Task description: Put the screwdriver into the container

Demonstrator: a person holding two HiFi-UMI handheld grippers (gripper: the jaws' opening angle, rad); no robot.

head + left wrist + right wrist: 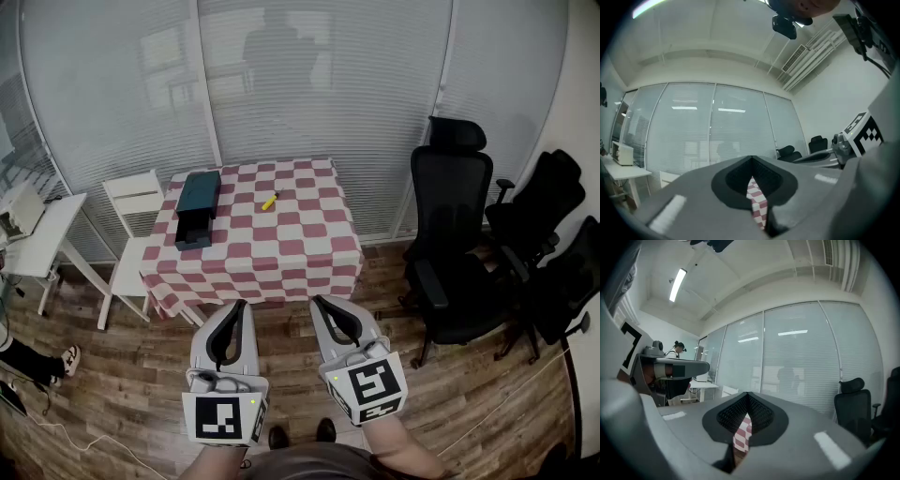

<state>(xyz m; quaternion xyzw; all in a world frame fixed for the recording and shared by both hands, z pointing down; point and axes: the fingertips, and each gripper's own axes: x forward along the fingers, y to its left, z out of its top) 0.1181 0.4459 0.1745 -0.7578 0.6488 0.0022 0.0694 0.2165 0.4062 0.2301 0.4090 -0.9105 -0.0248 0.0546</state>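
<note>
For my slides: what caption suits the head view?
Left claw and right claw, shut and empty, face a checkered table bearing yellow screwdriver and dark container.

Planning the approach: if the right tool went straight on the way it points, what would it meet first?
Most likely the checked tablecloth's front drape; only floor lies between it and the right tool, though depth is unclear.

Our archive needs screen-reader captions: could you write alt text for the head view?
A small yellow screwdriver lies on a red-and-white checked table, right of a dark teal box-shaped container. In the foreground, the left gripper and right gripper, both shut and empty, are held over the wooden floor.
</note>
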